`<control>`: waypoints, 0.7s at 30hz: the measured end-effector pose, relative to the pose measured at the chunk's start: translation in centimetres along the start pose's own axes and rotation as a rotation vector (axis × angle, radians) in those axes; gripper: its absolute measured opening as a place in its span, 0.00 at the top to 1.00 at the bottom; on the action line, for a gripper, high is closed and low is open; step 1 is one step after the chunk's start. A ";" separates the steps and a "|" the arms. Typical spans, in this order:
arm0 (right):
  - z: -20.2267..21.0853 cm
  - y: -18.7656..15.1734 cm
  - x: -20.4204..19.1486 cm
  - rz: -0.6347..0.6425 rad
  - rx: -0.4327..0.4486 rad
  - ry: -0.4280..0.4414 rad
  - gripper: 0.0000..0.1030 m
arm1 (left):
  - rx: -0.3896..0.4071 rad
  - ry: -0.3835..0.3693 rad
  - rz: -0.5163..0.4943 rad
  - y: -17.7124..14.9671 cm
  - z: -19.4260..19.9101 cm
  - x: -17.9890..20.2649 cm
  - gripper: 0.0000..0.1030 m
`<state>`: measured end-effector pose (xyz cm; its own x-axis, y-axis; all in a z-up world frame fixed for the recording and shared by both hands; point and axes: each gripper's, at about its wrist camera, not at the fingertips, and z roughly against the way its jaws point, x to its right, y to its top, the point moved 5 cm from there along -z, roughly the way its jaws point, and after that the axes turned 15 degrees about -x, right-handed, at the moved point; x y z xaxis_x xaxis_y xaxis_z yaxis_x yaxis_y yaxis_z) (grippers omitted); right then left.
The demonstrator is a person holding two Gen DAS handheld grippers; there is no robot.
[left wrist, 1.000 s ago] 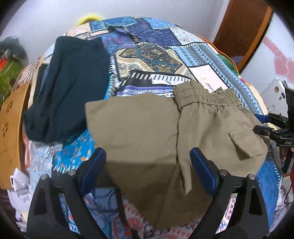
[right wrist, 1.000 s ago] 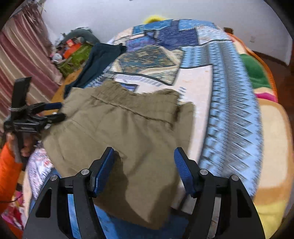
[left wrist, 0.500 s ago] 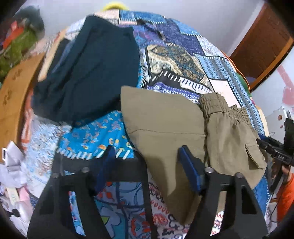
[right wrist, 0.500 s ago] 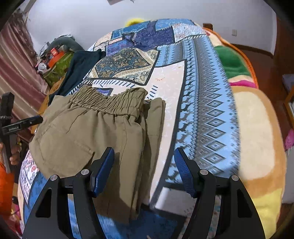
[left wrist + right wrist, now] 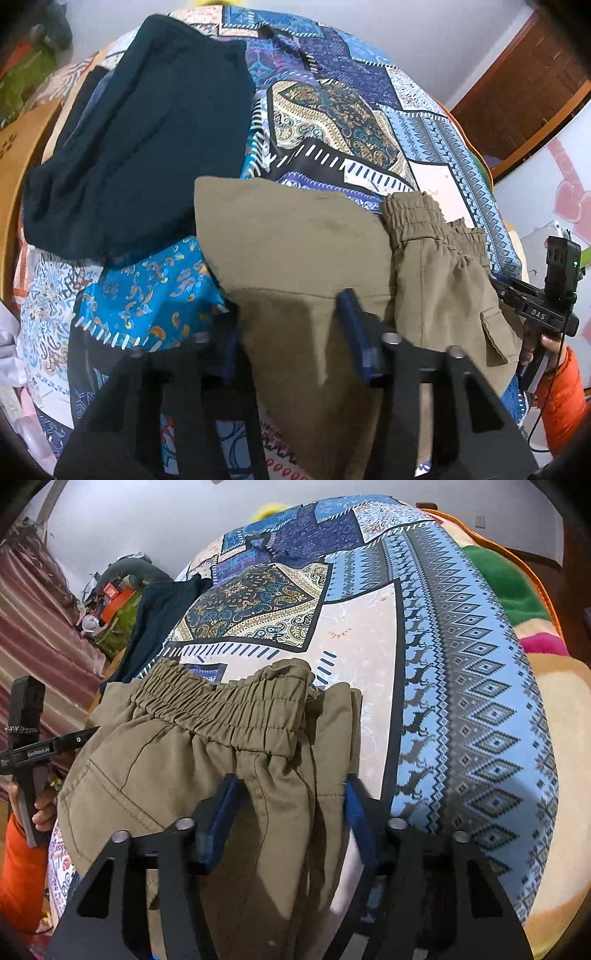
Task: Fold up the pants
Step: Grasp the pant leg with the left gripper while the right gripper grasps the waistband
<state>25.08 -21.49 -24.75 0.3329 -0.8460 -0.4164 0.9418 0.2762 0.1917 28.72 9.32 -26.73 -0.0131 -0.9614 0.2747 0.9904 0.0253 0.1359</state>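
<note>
Olive pants [image 5: 306, 254] lie folded on the patterned bedspread [image 5: 332, 122], legs laid over, elastic waistband [image 5: 417, 218] at the right. My left gripper [image 5: 291, 332] is open just above the near edge of the folded legs. In the right wrist view the pants [image 5: 192, 760] lie with the waistband [image 5: 229, 705] across the middle. My right gripper [image 5: 291, 812] is open, its fingers either side of the pants' near right edge. The right gripper also shows in the left wrist view [image 5: 535, 314], and the left gripper shows in the right wrist view [image 5: 44, 749].
A dark teal garment [image 5: 136, 136] lies at the bed's far left, next to the pants. A wooden bed frame [image 5: 14, 147] runs along the left. Clutter [image 5: 110, 594] sits beyond the bed. A green and yellow blanket [image 5: 517, 602] lies on the right side.
Both grippers have moved closer and lower over the pants. The pants' right side has been folded inward, making the bundle narrower.
</note>
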 end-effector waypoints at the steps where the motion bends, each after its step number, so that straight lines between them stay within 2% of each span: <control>1: 0.0 -0.1 0.0 0.001 -0.002 0.007 0.65 | 0.008 0.002 -0.006 0.0 0.2 0.2 0.69; 5: 0.5 -0.1 -0.5 0.030 0.011 -0.010 0.80 | 0.036 0.043 -0.023 0.0 0.9 0.9 0.88; 10: 2.0 0.1 -1.7 0.082 0.060 -0.066 0.85 | 0.081 0.061 -0.044 -0.1 3.0 1.8 0.91; 13: 3.3 0.5 -2.6 0.100 0.080 -0.057 0.85 | 0.119 0.073 -0.061 -0.2 5.1 2.7 0.92; 21: 7.5 3.2 -7.1 0.181 0.193 -0.088 0.86 | 0.271 0.190 -0.125 0.1 11.4 4.4 0.92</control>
<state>25.40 -17.99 -14.52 0.4817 -0.8295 -0.2826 0.8380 0.3416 0.4256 27.15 8.20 -14.61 -0.0813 -0.9948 0.0611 0.9100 -0.0491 0.4117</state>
